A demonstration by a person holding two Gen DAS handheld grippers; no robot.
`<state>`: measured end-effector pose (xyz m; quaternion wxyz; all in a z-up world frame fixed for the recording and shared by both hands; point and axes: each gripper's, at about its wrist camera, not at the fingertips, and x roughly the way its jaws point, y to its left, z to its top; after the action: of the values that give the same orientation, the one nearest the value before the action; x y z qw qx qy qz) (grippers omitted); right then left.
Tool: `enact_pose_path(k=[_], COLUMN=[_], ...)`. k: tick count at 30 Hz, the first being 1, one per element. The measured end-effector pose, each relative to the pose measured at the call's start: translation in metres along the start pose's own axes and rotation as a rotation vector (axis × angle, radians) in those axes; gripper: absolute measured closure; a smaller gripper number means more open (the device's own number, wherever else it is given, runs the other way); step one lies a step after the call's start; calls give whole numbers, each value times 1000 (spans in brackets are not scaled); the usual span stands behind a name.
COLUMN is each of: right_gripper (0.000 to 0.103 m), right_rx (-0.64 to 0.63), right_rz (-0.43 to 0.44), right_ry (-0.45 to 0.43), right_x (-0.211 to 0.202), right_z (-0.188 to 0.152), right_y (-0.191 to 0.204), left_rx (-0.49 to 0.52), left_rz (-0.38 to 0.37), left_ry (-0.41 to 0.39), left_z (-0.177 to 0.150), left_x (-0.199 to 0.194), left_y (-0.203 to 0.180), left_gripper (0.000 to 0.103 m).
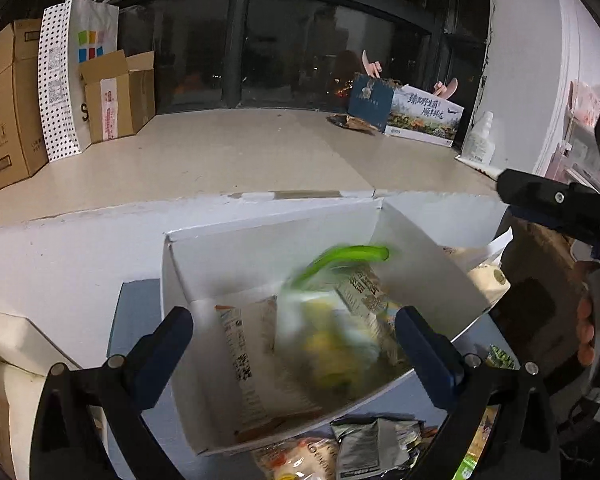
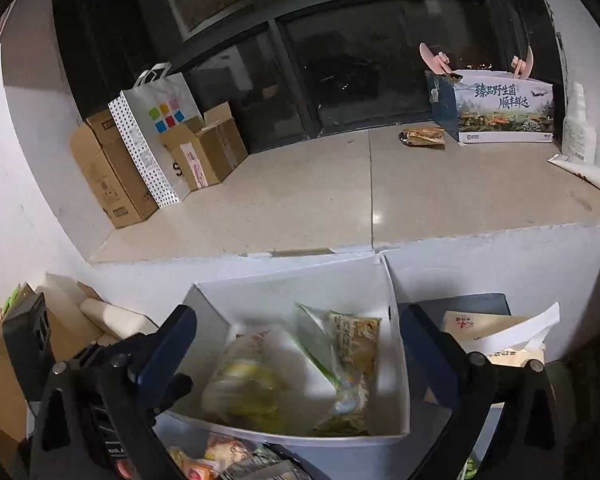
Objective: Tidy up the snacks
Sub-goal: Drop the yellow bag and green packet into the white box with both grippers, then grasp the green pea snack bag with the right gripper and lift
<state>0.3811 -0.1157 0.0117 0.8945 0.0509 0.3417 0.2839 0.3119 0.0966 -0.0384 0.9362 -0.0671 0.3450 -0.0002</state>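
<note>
A white cardboard box (image 1: 204,264) (image 2: 398,364) stands open in front of both grippers and holds several snack packets. In the left wrist view a green-topped clear bag (image 1: 332,312) is motion-blurred in mid-air inside the box, beside a tan printed packet (image 1: 248,364). In the right wrist view the blurred yellow-green bag (image 2: 248,388) lies next to a tan packet (image 2: 352,364). My left gripper (image 1: 296,344) is open and empty above the box. My right gripper (image 2: 300,344) is open and empty above the box. More snack packets (image 1: 364,448) (image 2: 228,456) lie loose in front of the box.
A beige ledge (image 2: 300,200) runs behind the box, below a dark window. On it stand brown cartons (image 1: 8,100), a dotted paper bag (image 1: 64,80) and a printed box (image 2: 504,108). A white bottle (image 1: 480,136) is at the right. Paper packages (image 2: 496,336) sit right of the box.
</note>
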Motion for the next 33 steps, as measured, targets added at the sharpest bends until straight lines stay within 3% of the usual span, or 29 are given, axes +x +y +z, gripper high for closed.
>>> enact_pose_path(k=[8,13,22,25,28,30,33], right_gripper=[0,0,0,0,0,0,0], right_rx=[16,-15,-64,-31,-3,-3,33], right_rz=[33,75,84,65,80,32,-44], right_ry=[-47,-114,-199,-180,-140,-53,11], right_x=[-28,-68,-155,-173,-181,-176,-166], right_z=[-9,-27,-115,-157,-202,-226,-242], right_y=[1,9,-2,-16,-29,-34,-47], left_rx=[-20,-22,-50,-42,-55,-88,-85], left_rz=[1,-42,-131,-125,-91,-120,-153], left_ry=[-36,-129,-235,-267,-200,-182,-141], left_z=[-8,-30,-104,-136,-166,-182,-205], left_x=[-29,-73,-150,-169,-179,-183,-188], left_y=[9,12,17,15,9,8,1], left_gripper=[0,0,0,0,0,0,0])
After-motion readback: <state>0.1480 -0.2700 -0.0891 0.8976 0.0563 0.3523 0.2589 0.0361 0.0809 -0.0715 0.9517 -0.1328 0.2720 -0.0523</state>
